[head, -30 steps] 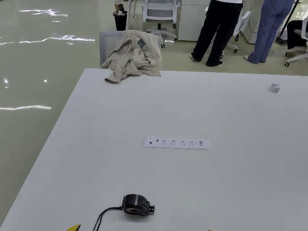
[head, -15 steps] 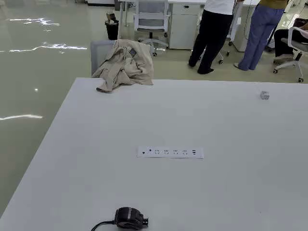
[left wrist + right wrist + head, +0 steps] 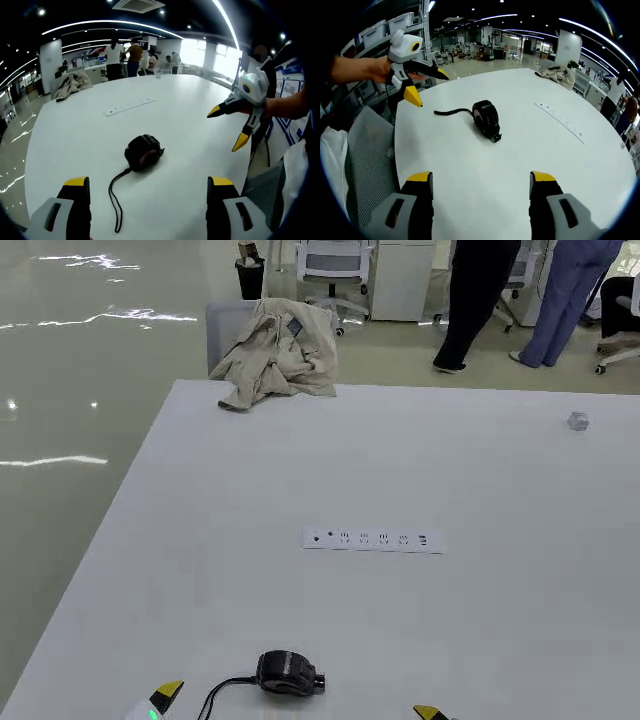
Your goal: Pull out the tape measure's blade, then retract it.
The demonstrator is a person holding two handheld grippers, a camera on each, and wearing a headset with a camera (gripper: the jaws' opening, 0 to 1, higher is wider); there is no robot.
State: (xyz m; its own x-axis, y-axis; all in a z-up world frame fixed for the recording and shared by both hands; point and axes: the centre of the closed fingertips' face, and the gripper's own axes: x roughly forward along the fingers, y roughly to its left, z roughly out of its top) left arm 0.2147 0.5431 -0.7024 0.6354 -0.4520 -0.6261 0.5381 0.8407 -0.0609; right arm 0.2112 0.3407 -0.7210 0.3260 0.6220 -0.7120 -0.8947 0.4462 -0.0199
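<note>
**Both tongs open, tape measure lying untouched between them**

We see the tape measure (image 3: 288, 674) lying on the white surface (image 3: 200, 540) close to its near edge. Its case is black. A thin black wrist cord (image 3: 218, 696) trails from it toward the left, curling on the surface. In the right gripper view the blade's end hook (image 3: 496, 137) sits at the mouth of the case, with the blade wound in.

The left tongs (image 3: 147, 183) are spread wide apart and grip nothing. Their two yellow-tipped jaws frame the tape measure, which lies ahead of them and clear of both. The right tongs (image 3: 481, 176) are likewise parted and hold nothing, and the tape measure lies ahead of their jaws, apart from them.

Each pair shows up in the other's view, held above the surface edge with its jaws apart. In the head view we catch one yellow tip low to the left of the tape measure and another low to its right, neither touching it.

Farther along the surface a white power strip (image 3: 372, 540) lies flat, well beyond the tape measure. A small pale object (image 3: 577, 421) sits near the far right. At the far left corner a beige jacket (image 3: 275, 355) is draped over a grey chair (image 3: 224, 324). Behind it, people (image 3: 478, 300) stand on a glossy floor (image 3: 80, 390).
</note>
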